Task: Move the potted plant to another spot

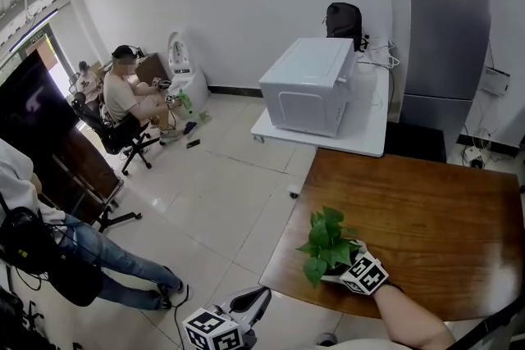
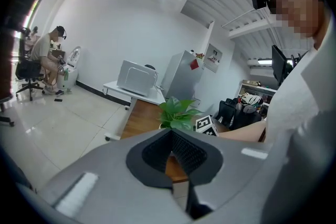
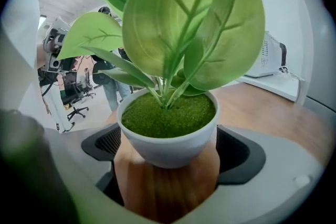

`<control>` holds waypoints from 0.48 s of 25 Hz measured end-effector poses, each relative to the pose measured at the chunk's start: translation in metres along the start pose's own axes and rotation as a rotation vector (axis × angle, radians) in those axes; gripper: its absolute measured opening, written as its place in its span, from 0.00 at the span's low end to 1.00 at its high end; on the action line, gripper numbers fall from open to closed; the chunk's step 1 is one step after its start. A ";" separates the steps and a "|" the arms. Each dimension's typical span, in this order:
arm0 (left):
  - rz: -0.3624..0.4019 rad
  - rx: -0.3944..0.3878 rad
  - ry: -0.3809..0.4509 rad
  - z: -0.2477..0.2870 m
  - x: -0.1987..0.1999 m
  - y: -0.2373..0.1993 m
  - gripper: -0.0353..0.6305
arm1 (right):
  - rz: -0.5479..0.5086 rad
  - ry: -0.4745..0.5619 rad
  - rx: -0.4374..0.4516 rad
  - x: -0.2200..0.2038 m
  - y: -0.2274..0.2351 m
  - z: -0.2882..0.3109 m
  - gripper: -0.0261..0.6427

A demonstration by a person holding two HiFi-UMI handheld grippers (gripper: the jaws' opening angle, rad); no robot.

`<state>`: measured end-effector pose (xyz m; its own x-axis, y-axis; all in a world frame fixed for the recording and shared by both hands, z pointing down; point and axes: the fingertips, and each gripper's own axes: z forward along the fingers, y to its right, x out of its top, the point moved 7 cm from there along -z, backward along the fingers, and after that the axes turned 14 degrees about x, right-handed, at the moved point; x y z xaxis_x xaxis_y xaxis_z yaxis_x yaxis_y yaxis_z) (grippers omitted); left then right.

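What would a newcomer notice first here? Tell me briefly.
The green potted plant stands out near the front left corner of the wooden table, its white pot between the open jaws of the right gripper. Beyond it, a microwave sits on a white table.

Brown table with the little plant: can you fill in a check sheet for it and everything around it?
Surface: brown wooden table, bare apart from the plant.
Job's things: green leafy plant in a white round pot, upright near the table's edge.
Clutter: nothing seen on the brown table.
Grippers: right gripper open, the pot standing between its jaws, pads looking clear of it; left gripper shut, empty, beside the table.
Cables: white cables beside the white microwave oven.
Surroundings: white low table, grey fridge, black bag, seated person, standing person.
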<state>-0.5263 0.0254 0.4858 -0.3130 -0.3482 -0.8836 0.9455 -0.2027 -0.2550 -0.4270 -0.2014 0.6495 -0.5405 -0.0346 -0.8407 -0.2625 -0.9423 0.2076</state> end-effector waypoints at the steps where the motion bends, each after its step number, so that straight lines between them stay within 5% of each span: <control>1: 0.002 -0.004 -0.001 0.001 0.001 0.000 0.05 | -0.002 0.002 -0.003 0.000 0.000 -0.003 0.87; 9: 0.027 -0.057 0.027 0.016 0.009 0.010 0.05 | 0.028 0.053 -0.014 0.000 -0.022 -0.053 0.86; 12: 0.036 -0.085 0.022 0.022 0.007 0.016 0.05 | 0.030 0.124 -0.012 0.010 -0.042 -0.085 0.73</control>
<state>-0.5149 -0.0002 0.4839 -0.2777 -0.3336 -0.9009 0.9606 -0.1115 -0.2548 -0.3531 -0.1901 0.5895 -0.4447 -0.1030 -0.8897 -0.2374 -0.9443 0.2279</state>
